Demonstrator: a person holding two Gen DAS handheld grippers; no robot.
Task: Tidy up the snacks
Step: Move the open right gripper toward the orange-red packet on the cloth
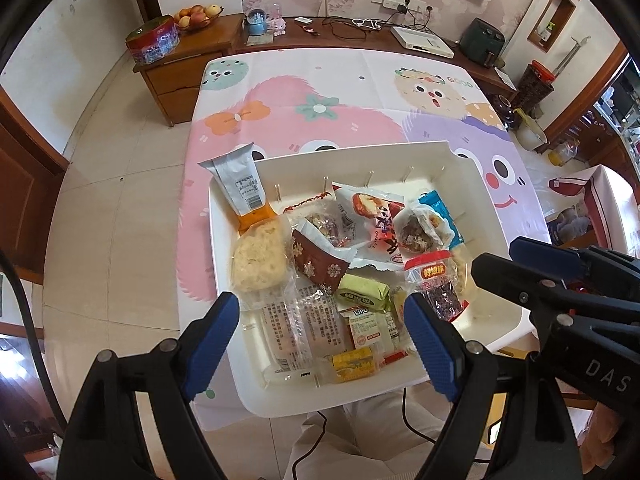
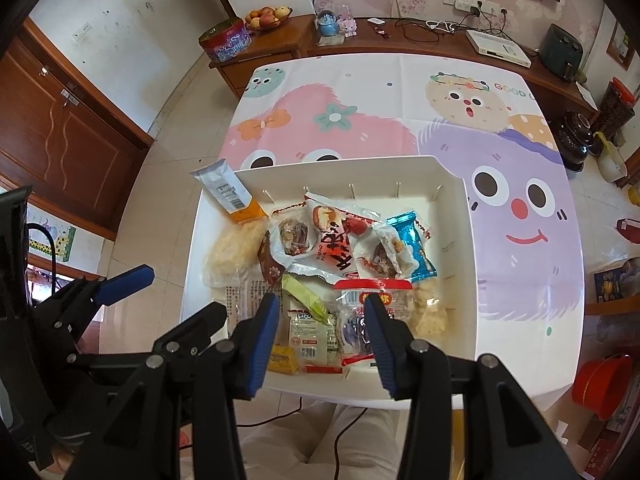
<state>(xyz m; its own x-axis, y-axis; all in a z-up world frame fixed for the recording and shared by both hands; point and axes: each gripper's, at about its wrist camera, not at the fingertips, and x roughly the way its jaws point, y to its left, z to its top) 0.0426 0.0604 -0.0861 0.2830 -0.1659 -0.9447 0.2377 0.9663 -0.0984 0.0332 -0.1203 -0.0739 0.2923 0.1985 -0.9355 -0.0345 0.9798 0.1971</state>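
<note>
The white tray (image 1: 472, 168) sits at the near edge of the desk (image 1: 360, 80), overhanging it slightly toward the person. The snack packets (image 1: 360, 236) lie piled inside, overlapping; most labels are partly covered and hard to read. A grey-and-orange packet (image 1: 240, 184) leans over the tray's far-left corner. A pale rice cake (image 1: 260, 256) lies against the left wall. A blue packet (image 2: 412, 240) lies toward the right side.

The left claw (image 1: 324, 344) is spread wide above the tray's near-left part, nothing between its pads. The right claw (image 2: 322, 336) is partly spread above the near edge; a red-lidded clear packet (image 2: 372, 292) shows between its fingers, but whether the pads touch it cannot be told.

The desk carries a cartoon-print cloth. Beyond its far edge stands a wooden sideboard (image 1: 192, 52) with a fruit bowl (image 1: 198, 16), a round tin (image 1: 152, 40) and cables. The floor is pale tile. The person's light trousers (image 2: 320, 440) show below the near edge.
</note>
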